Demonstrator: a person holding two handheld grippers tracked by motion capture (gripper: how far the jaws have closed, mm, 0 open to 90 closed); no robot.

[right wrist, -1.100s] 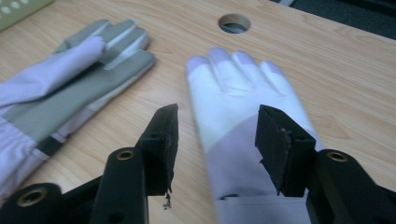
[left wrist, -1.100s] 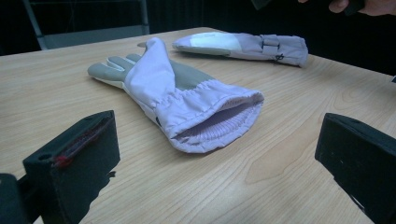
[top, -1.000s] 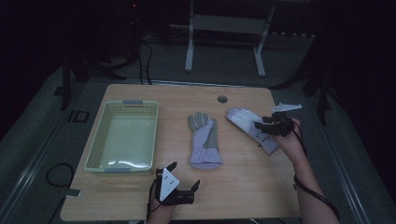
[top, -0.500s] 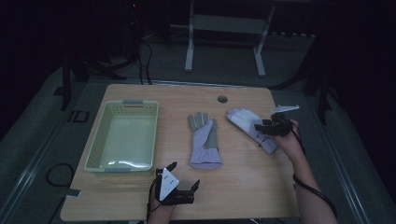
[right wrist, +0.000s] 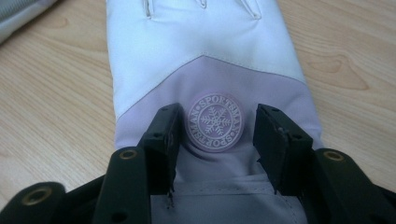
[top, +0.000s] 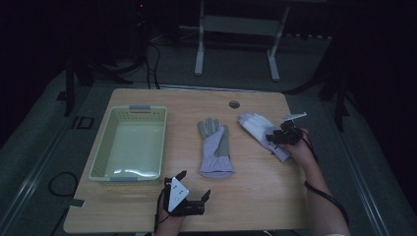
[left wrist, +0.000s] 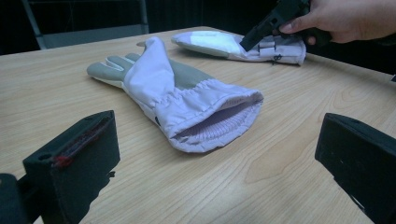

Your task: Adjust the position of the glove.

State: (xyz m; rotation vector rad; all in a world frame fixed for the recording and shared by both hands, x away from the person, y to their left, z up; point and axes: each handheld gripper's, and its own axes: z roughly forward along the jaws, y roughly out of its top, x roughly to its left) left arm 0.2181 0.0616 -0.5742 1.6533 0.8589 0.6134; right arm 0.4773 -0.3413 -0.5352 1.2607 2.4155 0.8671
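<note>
Two lilac and white gloves lie on the wooden table (top: pixel 255 196). The middle glove (top: pixel 215 147) (left wrist: pixel 177 88) lies palm up, its cuff towards me. On the right glove (top: pixel 253 124) (right wrist: pixel 201 37) my right gripper (top: pixel 273 137) (right wrist: pixel 215 130) has its tips down on the cuff. Its jaws have just been closing; they stand either side of the round snowflake badge (right wrist: pixel 215 121), and the fabric between them lies flat, not pinched. My left gripper (top: pixel 195 184) (left wrist: pixel 219 140) rests open near the front edge with nothing between its jaws, pointing at the middle glove's cuff.
A pale green plastic basket (top: pixel 101 147) sits hollow and bare at the table's left. A small round hole (top: pixel 234 104) is near the far edge. Beyond the table stands a metal frame (top: pixel 236 29) on a dark floor.
My right hand has sunk onto the right glove's cuff. The left gripper and the middle glove have stayed put.
</note>
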